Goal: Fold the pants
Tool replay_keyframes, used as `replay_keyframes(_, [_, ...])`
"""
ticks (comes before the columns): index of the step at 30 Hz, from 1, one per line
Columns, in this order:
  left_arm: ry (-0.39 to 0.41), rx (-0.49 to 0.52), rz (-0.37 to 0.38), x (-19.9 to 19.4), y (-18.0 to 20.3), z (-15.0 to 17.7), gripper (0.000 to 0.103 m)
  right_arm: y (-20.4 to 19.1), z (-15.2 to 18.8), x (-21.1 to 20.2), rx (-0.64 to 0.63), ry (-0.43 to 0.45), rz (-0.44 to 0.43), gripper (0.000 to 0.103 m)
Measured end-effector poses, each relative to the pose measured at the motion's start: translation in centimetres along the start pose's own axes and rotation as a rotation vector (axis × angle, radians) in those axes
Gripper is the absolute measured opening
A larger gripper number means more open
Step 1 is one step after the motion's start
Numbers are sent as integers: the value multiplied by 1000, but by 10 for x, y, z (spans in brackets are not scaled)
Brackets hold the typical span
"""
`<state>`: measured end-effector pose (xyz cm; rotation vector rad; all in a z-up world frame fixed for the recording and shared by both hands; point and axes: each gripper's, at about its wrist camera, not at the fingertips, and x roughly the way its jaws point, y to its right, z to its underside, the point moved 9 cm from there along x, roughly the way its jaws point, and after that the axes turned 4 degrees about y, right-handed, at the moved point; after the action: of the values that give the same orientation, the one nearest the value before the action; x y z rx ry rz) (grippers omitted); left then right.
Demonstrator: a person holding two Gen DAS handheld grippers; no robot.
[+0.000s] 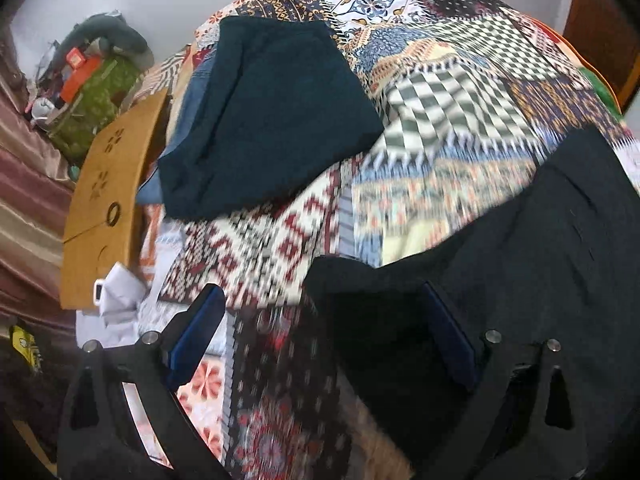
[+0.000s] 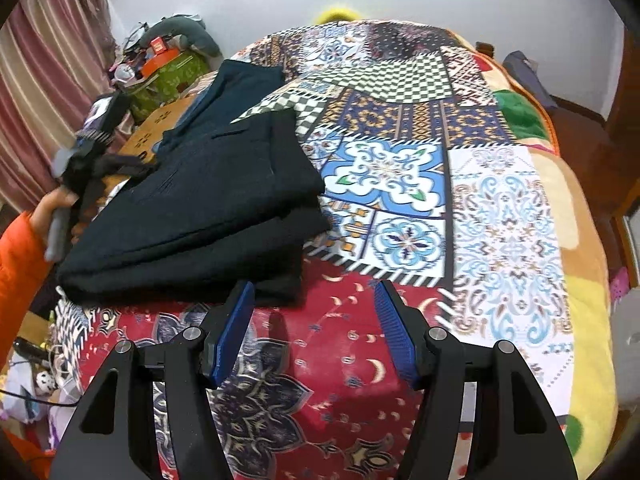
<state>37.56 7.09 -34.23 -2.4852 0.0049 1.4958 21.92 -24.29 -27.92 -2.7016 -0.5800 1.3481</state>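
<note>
Pants [image 2: 192,220]: black, folded into layers on the patchwork bedspread [image 2: 400,184], left centre of the right wrist frame.
Right gripper [image 2: 314,328]: jaws apart, empty, pants edge just beyond the left finger.
Left gripper [image 1: 324,328]: jaws apart, black cloth behind the right finger; contact unclear.
Teal garment [image 1: 272,120]: upper centre, folded.
</note>
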Motion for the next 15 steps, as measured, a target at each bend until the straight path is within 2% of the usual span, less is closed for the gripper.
replay_keyframes(9, [37,-76,121,-61,12,57,98,2,-8,-20,-18,54,6,59])
replay_keyframes(12, [49,-94,168,-76,24,69,98,-1,-9,-22,-28,64,-2,59])
replay_keyframes(15, [78,-71,192,-90,38,72,98,-3,-11,-21,-34,68,-9,59])
